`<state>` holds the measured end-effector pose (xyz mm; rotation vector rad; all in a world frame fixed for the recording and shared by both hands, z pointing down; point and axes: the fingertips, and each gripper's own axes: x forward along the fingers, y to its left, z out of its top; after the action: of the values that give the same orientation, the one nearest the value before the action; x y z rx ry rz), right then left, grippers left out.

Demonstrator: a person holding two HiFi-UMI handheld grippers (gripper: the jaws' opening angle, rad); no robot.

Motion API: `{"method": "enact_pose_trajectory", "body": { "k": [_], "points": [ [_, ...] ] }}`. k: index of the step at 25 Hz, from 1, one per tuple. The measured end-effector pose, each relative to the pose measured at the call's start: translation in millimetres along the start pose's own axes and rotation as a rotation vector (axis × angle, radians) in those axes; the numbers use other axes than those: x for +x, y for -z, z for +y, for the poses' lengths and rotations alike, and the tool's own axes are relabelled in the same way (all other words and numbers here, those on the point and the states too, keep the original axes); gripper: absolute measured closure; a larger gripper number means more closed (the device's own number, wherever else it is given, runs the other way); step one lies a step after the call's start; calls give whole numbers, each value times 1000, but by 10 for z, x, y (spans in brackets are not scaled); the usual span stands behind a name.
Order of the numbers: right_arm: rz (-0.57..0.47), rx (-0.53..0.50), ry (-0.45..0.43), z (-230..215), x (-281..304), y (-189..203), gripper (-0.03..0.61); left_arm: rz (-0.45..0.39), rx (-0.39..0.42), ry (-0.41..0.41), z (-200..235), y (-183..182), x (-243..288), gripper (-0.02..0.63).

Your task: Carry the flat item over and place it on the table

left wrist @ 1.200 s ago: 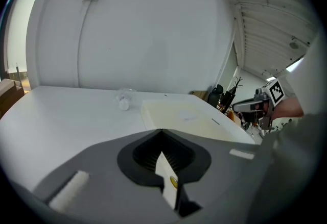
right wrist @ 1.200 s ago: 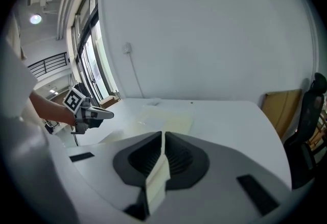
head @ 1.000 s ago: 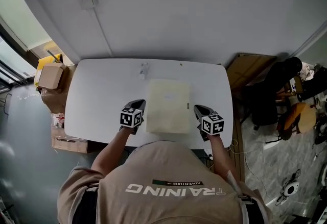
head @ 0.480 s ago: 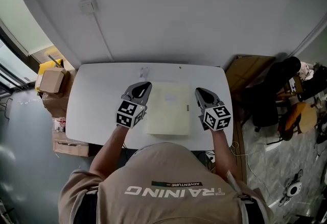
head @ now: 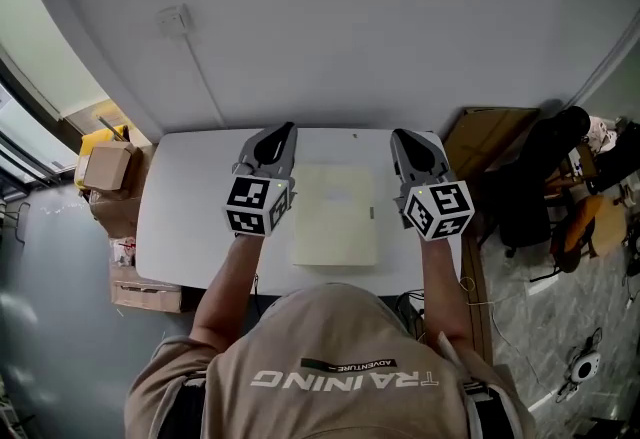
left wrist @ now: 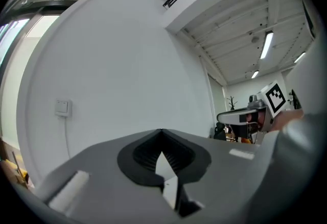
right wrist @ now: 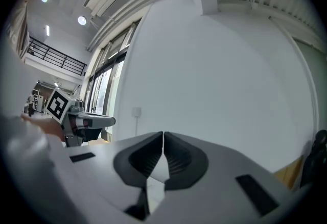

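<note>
This is a plain office-like workroom: a white table (head: 190,217) against a bare white wall (head: 380,27) with a light switch (head: 173,20), cardboard boxes (head: 108,167) stacked left of the left gripper (head: 283,132), a dark chair (head: 530,189) right of the right gripper (head: 404,137), strip lights (left wrist: 266,45) on an exposed ceiling (left wrist: 240,8).

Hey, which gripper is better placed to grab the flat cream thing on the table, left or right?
Left, narrowly. Both the left gripper and right gripper hover with jaws shut and empty beside the flat cream item on the white table; the left looks closer to its edge.
</note>
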<state>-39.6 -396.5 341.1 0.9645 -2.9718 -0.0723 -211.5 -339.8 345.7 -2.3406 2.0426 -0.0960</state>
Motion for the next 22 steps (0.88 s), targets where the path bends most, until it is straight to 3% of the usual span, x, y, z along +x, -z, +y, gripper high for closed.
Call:
{"method": "enact_pose_trajectory", "body": {
  "k": [6, 14, 22],
  "points": [
    [7, -40, -4, 126, 134, -86, 569, -12, 23, -11, 30, -136, -6, 609],
    [33, -38, -41, 198, 211, -57, 571, 29, -54, 2, 79, -4, 0, 609],
    [88, -117, -77, 296, 225, -10, 571, 65, -58, -9, 109, 125, -8, 609]
  ]
}}
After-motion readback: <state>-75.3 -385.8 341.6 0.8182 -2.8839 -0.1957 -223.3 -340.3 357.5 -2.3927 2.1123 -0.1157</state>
